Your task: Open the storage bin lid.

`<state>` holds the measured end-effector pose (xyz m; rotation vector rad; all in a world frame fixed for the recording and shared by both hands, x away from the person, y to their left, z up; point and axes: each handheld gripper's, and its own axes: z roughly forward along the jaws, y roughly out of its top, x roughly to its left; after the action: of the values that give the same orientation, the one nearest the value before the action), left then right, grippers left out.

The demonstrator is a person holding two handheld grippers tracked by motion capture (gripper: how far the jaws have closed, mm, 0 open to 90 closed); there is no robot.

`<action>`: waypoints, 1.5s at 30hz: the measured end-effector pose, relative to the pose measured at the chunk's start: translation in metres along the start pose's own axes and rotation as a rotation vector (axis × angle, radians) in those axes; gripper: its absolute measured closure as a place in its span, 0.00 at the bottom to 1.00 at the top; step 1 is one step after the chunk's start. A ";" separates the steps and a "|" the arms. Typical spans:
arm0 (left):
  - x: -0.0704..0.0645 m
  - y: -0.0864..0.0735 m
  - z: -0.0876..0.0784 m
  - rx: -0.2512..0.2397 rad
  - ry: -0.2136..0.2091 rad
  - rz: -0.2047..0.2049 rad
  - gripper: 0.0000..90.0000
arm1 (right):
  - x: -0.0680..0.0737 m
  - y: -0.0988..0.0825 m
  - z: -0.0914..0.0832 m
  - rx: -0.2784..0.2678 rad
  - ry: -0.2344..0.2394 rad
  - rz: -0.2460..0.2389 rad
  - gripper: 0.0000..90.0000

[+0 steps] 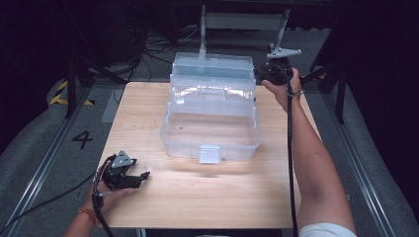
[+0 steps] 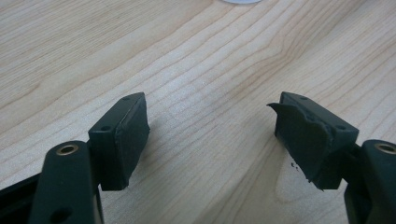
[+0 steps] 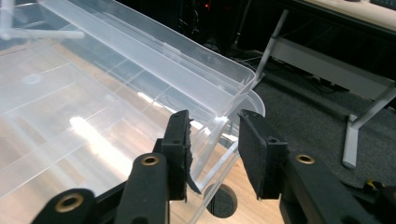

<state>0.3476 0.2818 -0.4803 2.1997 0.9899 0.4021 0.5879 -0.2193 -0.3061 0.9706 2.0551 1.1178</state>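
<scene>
The left tool is resting low over the near left part of the wooden tabletop, held in the person's left hand, with its cable trailing back toward the table's near edge. In the left gripper view its jaws are standing wide apart, with bare wood grain between them and nothing gripped; the pad on one jaw is looking torn and ragged along its edge.

The clear plastic tiered box is sitting ahead of and to the right of that tool, well apart from it, its upper trays stepped back and its deep lower bin open.

The right tool is reaching to the box's far right corner, held in the right hand. In the right gripper view its jaws are standing narrowly apart, straddling the thin corner wall of an upper tray; whether the pads are actually pressing on the plastic I cannot tell.
</scene>
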 end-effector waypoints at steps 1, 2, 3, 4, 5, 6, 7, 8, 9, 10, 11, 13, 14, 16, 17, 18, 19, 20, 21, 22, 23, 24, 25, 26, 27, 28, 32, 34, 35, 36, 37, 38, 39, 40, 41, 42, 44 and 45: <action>0.000 0.000 0.000 0.000 0.000 0.000 0.29 | 0.001 0.000 -0.002 -0.007 0.008 -0.006 0.70; 0.000 0.000 0.000 0.000 0.001 0.000 0.29 | 0.003 -0.001 -0.006 -0.007 0.011 -0.012 0.69; 0.000 0.000 0.000 0.000 0.001 0.000 0.29 | 0.004 -0.001 -0.007 -0.008 0.012 -0.017 0.68; 0.000 0.000 0.000 0.000 0.001 0.000 0.29 | 0.006 -0.003 -0.010 -0.005 0.016 -0.021 0.66; 0.000 0.000 0.000 0.000 0.001 0.000 0.29 | 0.008 -0.003 -0.013 -0.002 0.018 -0.024 0.64; 0.000 0.000 0.000 -0.001 0.001 -0.002 0.29 | 0.009 -0.004 -0.015 -0.002 0.024 -0.021 0.62; 0.000 0.000 0.000 -0.002 0.004 0.001 0.29 | 0.010 -0.005 -0.017 -0.004 0.025 -0.021 0.61; -0.001 0.000 0.001 -0.004 0.004 -0.009 0.29 | 0.011 -0.007 -0.020 -0.007 0.028 -0.017 0.60; -0.001 0.000 0.001 -0.003 0.002 -0.007 0.29 | 0.012 -0.009 -0.025 -0.010 0.032 -0.014 0.58; 0.000 0.001 0.001 -0.003 0.010 0.004 0.29 | 0.013 -0.011 -0.028 -0.015 0.034 -0.013 0.57; 0.000 0.001 0.001 -0.003 0.010 0.004 0.29 | 0.015 -0.013 -0.032 -0.018 0.038 -0.013 0.56; 0.000 0.001 0.001 -0.001 0.002 -0.006 0.29 | 0.017 -0.016 -0.037 -0.011 0.034 -0.025 0.55; 0.000 0.001 0.001 -0.005 0.005 -0.006 0.29 | 0.018 -0.018 -0.040 -0.005 0.034 -0.031 0.54; 0.000 0.001 0.002 -0.006 0.003 -0.007 0.29 | 0.020 -0.021 -0.045 -0.009 0.036 -0.033 0.53; -0.001 0.001 0.002 -0.007 0.002 -0.015 0.29 | 0.020 -0.022 -0.049 -0.015 0.038 -0.032 0.53; 0.000 0.001 0.002 -0.005 0.003 -0.006 0.29 | 0.021 -0.024 -0.053 -0.025 0.040 -0.031 0.52; 0.000 0.001 0.002 -0.007 0.004 0.000 0.29 | 0.022 -0.024 -0.056 -0.025 0.049 -0.029 0.51; 0.000 0.002 0.002 -0.003 0.003 0.002 0.29 | 0.022 -0.025 -0.058 -0.021 0.057 -0.024 0.50; 0.000 0.002 0.002 -0.003 0.003 0.004 0.29 | 0.024 -0.027 -0.061 -0.028 0.054 -0.031 0.50; 0.000 0.002 0.002 -0.001 0.000 0.000 0.29 | 0.026 -0.029 -0.064 -0.030 0.054 -0.041 0.50; 0.000 0.002 0.003 -0.003 0.002 0.001 0.29 | 0.028 -0.032 -0.068 -0.032 0.056 -0.050 0.50; 0.000 0.002 0.003 -0.002 0.000 0.000 0.29 | 0.029 -0.035 -0.071 -0.033 0.063 -0.050 0.50; 0.000 0.002 0.003 -0.002 0.001 0.000 0.29 | 0.031 -0.037 -0.073 -0.033 0.061 -0.054 0.49; 0.000 0.002 0.003 -0.002 0.001 0.000 0.29 | 0.032 -0.040 -0.075 -0.031 0.062 -0.058 0.49; 0.000 0.002 0.003 -0.003 0.001 -0.001 0.29 | 0.033 -0.044 -0.078 -0.027 0.070 -0.061 0.48; 0.000 0.002 0.003 -0.003 0.001 -0.001 0.28 | 0.035 -0.047 -0.080 -0.025 0.075 -0.066 0.48; 0.000 0.002 0.003 -0.003 0.004 0.000 0.28 | 0.040 -0.061 -0.089 -0.006 0.074 -0.089 0.46; 0.000 0.002 0.003 -0.003 0.002 -0.002 0.28 | 0.042 -0.069 -0.094 0.001 0.078 -0.099 0.46; 0.000 0.002 0.003 -0.003 0.003 -0.004 0.28 | 0.042 -0.072 -0.096 0.001 0.076 -0.103 0.45; 0.000 0.002 0.003 -0.003 0.005 -0.001 0.28 | 0.043 -0.076 -0.098 -0.002 0.078 -0.100 0.45; 0.000 0.002 0.003 -0.003 0.005 -0.002 0.28 | 0.043 -0.081 -0.101 -0.002 0.081 -0.096 0.45; 0.000 0.002 0.003 -0.005 0.006 -0.006 0.28 | 0.043 -0.084 -0.103 -0.002 0.078 -0.097 0.45; -0.001 0.002 0.003 -0.005 0.008 -0.007 0.28 | 0.045 -0.089 -0.106 0.005 0.071 -0.101 0.44; -0.001 0.002 0.003 -0.005 0.008 -0.006 0.28 | 0.046 -0.093 -0.107 0.009 0.066 -0.111 0.44; -0.001 0.002 0.003 -0.005 0.008 -0.007 0.28 | 0.046 -0.096 -0.109 0.012 0.065 -0.116 0.44; -0.001 0.002 0.003 -0.005 0.008 -0.008 0.28 | 0.047 -0.101 -0.111 0.019 0.066 -0.122 0.44; 0.000 0.003 0.003 -0.002 0.009 -0.001 0.28 | 0.048 -0.112 -0.115 0.027 0.074 -0.118 0.44; 0.000 0.003 0.003 -0.002 0.010 -0.001 0.28 | 0.049 -0.118 -0.116 0.033 0.078 -0.116 0.44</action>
<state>0.3507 0.2788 -0.4806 2.1976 0.9961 0.4139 0.4343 -0.2739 -0.3621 0.8237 2.1692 1.0785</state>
